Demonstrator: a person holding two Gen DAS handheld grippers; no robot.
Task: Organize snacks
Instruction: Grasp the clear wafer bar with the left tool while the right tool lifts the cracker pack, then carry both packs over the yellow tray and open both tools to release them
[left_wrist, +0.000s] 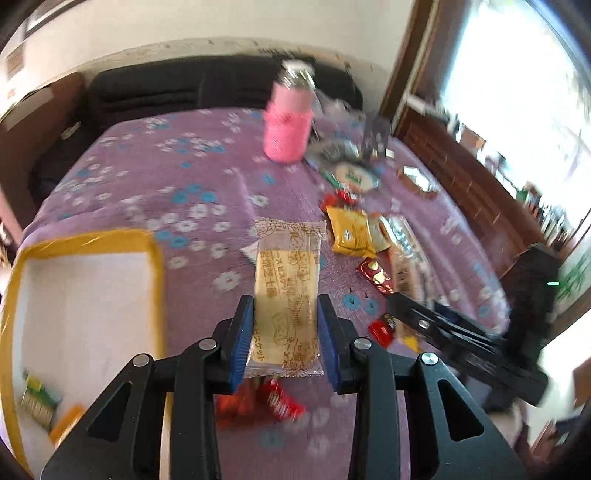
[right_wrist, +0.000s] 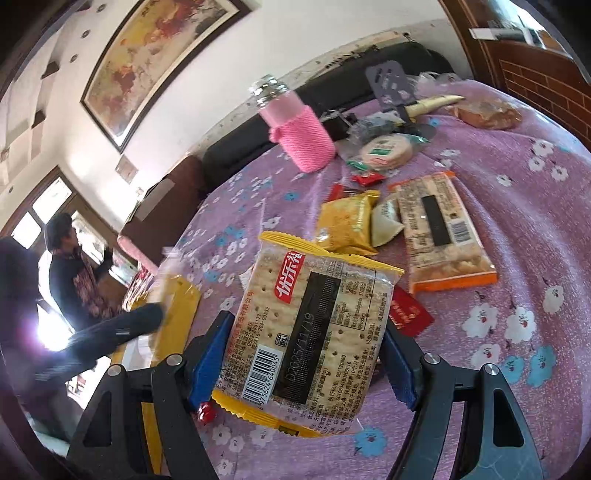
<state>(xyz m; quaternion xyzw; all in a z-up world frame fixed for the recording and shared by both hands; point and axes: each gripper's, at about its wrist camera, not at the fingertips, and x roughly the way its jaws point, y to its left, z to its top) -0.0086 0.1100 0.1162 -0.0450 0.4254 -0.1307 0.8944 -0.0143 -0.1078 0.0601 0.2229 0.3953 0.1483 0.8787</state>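
Centre of the left wrist view: left gripper (left_wrist: 284, 332) pinching a clear-wrapped tan biscuit bar (left_wrist: 286, 291); yellow-rimmed white tray (left_wrist: 88, 240) at lower left holds a few packets, loose snacks (left_wrist: 347, 236) remain on the purple floral cloth (left_wrist: 155, 177)

Right wrist view, centre: right gripper (right_wrist: 303, 354) clamps a yellow-edged cracker pack (right_wrist: 314, 325); most sorting left, I judge

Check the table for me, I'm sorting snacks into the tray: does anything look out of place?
Yes. A pink knit-covered bottle stands upright among the snack packets, and a knife with a pale handle lies at the far edge of the purple floral cloth. Neither is a snack. Nothing looks spilled or torn.
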